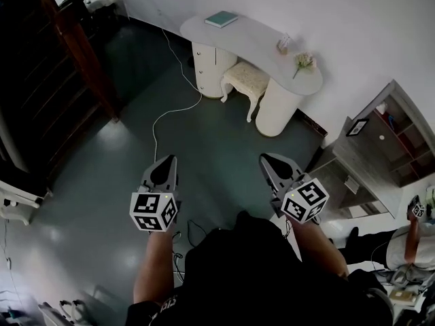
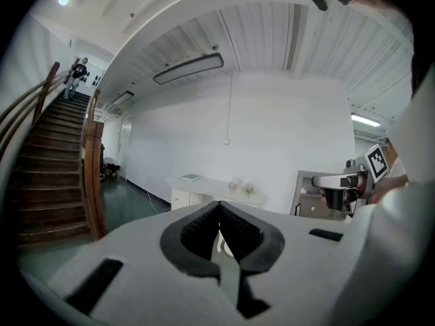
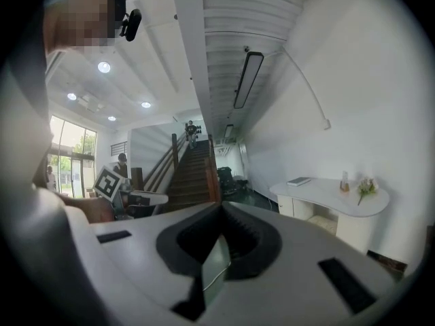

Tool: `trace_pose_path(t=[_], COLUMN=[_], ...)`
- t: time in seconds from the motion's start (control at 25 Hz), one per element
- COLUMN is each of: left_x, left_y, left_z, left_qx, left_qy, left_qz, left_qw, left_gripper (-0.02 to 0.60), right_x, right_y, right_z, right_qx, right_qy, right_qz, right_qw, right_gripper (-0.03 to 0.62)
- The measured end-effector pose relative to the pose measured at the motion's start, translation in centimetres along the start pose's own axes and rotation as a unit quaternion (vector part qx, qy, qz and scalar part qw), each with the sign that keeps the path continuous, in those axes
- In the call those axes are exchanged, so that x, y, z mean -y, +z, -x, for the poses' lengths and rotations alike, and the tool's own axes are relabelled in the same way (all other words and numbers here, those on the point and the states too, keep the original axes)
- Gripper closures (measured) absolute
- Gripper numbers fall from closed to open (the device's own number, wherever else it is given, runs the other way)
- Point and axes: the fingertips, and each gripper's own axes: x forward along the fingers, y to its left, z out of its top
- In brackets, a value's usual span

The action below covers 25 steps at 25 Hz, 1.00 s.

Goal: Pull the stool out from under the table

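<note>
Stool tucked under the white worktop, well ahead of two closed, empty grippers.

The stool [image 1: 246,79] stands ahead of and between the grippers, well apart from both. Its pale cushioned seat sits partly beneath the curved worktop [image 1: 262,36], which hides its far side. On the worktop lie a teal book [image 1: 221,19], a small item [image 1: 284,43] too tiny to name, and a sprig of flowers [image 1: 304,62]; whether a vase holds it cannot be told. The left gripper [image 1: 170,159] and right gripper [image 1: 266,159] each have their jaws pressed together on nothing. A white cable [image 1: 178,107] runs ahead of the left gripper. Right of the right gripper, an open shelf unit [image 1: 401,131], cut off by the picture's edge, holds small unreadable things.
</note>
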Motion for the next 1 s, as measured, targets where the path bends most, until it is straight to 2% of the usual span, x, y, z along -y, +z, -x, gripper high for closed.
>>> trace_pose_path(t=[0.44,0.64,1.0], left_x=[-2.4,-4.2,-4.1], left_y=[-0.6,-0.1,1.0], left_z=[-5.0,-9.9,-20.3], left_qx=[-0.018,-0.032,-0.071], left_qy=[0.001,0.010,0.001], left_qz=[0.009,0.014,-0.003], left_qw=[0.9998,0.9993,0.9975], left_gripper=[0.572,0.572,0.572], right_x=[4.4,8.4,16.9], right_y=[-0.9,-0.7,-0.9], right_z=[-4.9,-9.0,-14.8], right_qx=[-0.017,-0.023,-0.038], right_qy=[0.003,0.017,0.033], right_qz=[-0.025,-0.034,-0.064], right_qw=[1.000,0.999,0.997], right_gripper=[0.589,0.589,0.589])
